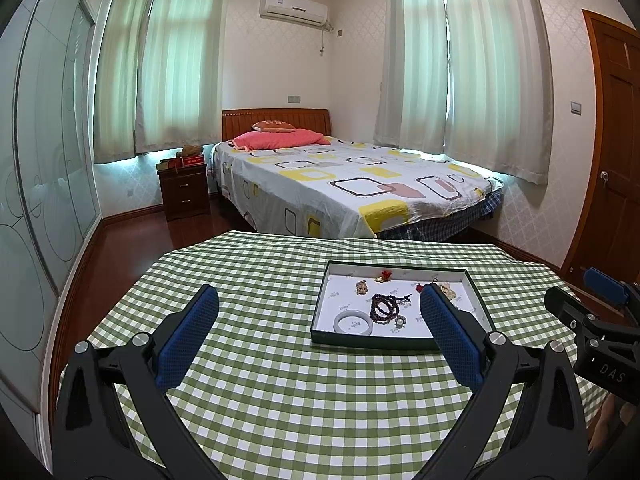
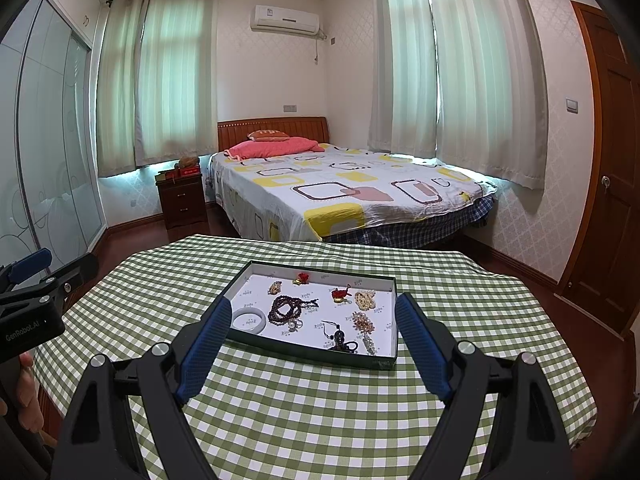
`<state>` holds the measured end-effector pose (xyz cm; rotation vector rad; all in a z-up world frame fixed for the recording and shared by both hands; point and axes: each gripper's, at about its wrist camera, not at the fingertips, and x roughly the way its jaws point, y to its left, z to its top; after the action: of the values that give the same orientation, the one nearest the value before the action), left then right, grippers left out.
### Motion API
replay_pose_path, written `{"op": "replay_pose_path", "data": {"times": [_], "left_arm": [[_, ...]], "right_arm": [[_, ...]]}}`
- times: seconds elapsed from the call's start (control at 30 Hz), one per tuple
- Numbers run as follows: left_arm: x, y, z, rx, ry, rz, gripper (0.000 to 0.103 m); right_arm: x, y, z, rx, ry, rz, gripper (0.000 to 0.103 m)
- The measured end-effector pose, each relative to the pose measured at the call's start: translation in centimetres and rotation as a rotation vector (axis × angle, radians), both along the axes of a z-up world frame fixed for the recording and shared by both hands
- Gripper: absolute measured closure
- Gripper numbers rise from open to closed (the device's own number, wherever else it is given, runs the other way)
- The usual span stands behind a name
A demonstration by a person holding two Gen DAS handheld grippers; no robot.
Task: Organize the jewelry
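Hovering over the checked tablecloth (image 2: 304, 408), both claws spread wide, nothing between the pads. Left gripper (image 1: 320, 300) sits left of the tray (image 2: 248, 342), its right finger overlapping the tray's right part in view; right gripper (image 2: 314, 312) straddles the tray's near edge. Tray is mid-table, holding a pale bangle (image 2: 249, 321), dark bead string (image 2: 286, 309), red charm (image 2: 340, 294), pearl clusters (image 2: 365, 298) (small ring beside the beads, details unclear).

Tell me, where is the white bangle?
The white bangle lies flat in the near left corner of the tray in the right wrist view, just left of the dark bead bracelet.
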<state>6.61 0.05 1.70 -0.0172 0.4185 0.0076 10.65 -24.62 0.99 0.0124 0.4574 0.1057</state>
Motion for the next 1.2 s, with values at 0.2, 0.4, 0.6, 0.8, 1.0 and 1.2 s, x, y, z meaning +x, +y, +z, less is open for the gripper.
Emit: {"op": "replay_pose_path", "data": {"times": [0.2, 0.4, 0.6, 0.8, 1.0, 1.2], "left_arm": [[0.0, 0.3, -0.1, -0.005, -0.003, 0.004, 0.005], [0.1, 0.0, -0.2, 0.005, -0.002, -0.007, 0.005], [0.1, -0.5, -0.2, 0.029, -0.005, -0.004, 0.005], [0.1, -0.5, -0.4, 0.033, -0.003, 0.000, 0.004], [0.0, -0.6, -0.6, 0.042, -0.016, -0.007, 0.004], [0.8, -0.5, -1.5, 0.003, 0.051, -0.030, 0.004]], "right_arm": [[-0.1, 0.0, 0.0, -0.001, 0.000, 0.001, 0.022], [-0.1, 0.1, 0.0, -0.002, 0.002, 0.001, 0.022], [-0.2, 0.1, 0.0, -0.002, 0.002, 0.001, 0.022], [-0.3, 0.2, -0.3, -0.004, 0.006, 0.000, 0.022], [-0.4, 0.2, -0.8, -0.005, 0.017, 0.000, 0.022], [-0.3, 0.3, -1.0, -0.008, 0.025, 0.002, 0.022]]}}
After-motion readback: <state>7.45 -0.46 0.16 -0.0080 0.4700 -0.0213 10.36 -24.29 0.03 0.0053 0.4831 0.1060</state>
